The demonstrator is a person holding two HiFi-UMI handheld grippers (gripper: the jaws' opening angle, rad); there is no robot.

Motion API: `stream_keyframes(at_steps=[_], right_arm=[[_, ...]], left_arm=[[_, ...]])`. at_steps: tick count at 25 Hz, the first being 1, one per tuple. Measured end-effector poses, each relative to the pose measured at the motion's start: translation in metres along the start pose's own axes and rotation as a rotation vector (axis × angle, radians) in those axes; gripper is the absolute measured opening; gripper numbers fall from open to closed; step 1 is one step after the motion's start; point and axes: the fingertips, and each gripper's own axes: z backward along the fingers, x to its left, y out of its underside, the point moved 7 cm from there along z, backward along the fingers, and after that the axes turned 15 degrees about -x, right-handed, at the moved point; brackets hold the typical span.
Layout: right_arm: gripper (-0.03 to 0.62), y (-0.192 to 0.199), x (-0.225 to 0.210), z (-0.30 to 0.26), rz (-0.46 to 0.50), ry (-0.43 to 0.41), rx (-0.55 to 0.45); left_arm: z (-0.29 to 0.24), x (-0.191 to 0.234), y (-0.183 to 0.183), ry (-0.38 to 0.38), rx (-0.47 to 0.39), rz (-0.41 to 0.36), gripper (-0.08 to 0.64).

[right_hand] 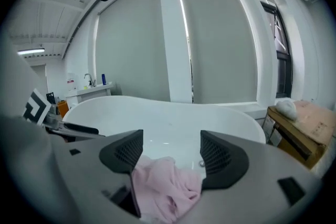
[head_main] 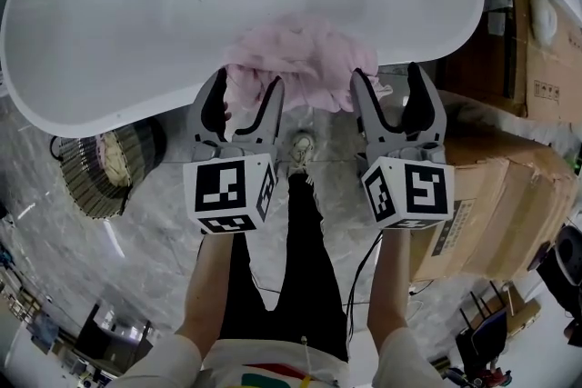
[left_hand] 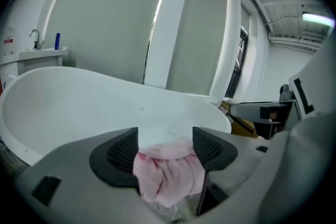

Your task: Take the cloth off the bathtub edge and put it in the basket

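Cloth (head_main: pixel 296 59) – pink and bunched – lies draped over the near edge of the white bathtub (head_main: pixel 127 32), roughly at the middle of that edge, with part of it hanging down the near side. Nothing has been lifted yet; the step in hand looks like the approach and grasp.

Both tools are at the cloth. The left gripper (head_main: pixel 247 94) has its jaws spread, and its own view shows a fold of the pink fabric filling the gap between the two pads, brushing them but not pinched flat. The right gripper (head_main: pixel 386 91) is just to the right, jaws equally spread. In its view the cloth sits low between the pads, nearer the left one, and the gap on the right side is bare.

The woven basket (head_main: pixel 91 186) stands on the marble floor (head_main: pixel 164 241) to the left, close under the tub's near side and well apart from the cloth. It already holds something pale. Cardboard boxes (head_main: pixel 491 195) are stacked to the right.

Next, I judge, the left jaws need to close on the fold they straddle – the fabric is thick there, so the bite should hold. The cloth then has to be raised clear of the rim and carried left and down to the basket. A loose tail may drag on the tub edge.
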Motion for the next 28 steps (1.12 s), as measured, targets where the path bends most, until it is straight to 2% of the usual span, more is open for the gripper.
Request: stream_keyframes(at_steps=[4, 9, 14, 17, 23, 28], right_arm=[[0.359, 0.029, 0.0, -0.004, -0.066, -0.007, 0.06], [0.362, 0.07, -0.002, -0.007, -0.091, -0.035, 0.171], [0.372, 0.102, -0.011, -0.009, -0.081, -0.038, 0.256], [0.376, 0.119, -0.017, -0.011, -0.087, -0.031, 0.299], [0.385, 0.141, -0.025, -0.019, -0.179, -0.04, 0.341], [0.385, 0.148, -0.023, -0.026, -0.181, -0.076, 0.359]], left_arm=[[0.004, 0.002, 0.027, -0.052, 0.055, -0.027, 0.369], [0.008, 0.007, 0.065, -0.113, 0.14, 0.027, 0.4], [0.01, 0.016, 0.089, -0.17, 0.183, 0.067, 0.41], [0.008, 0.016, 0.1, -0.174, 0.206, 0.073, 0.411], [-0.004, 0.01, 0.118, -0.16, 0.254, 0.11, 0.411], [-0.013, 0.007, 0.125, -0.166, 0.264, 0.129, 0.411]])
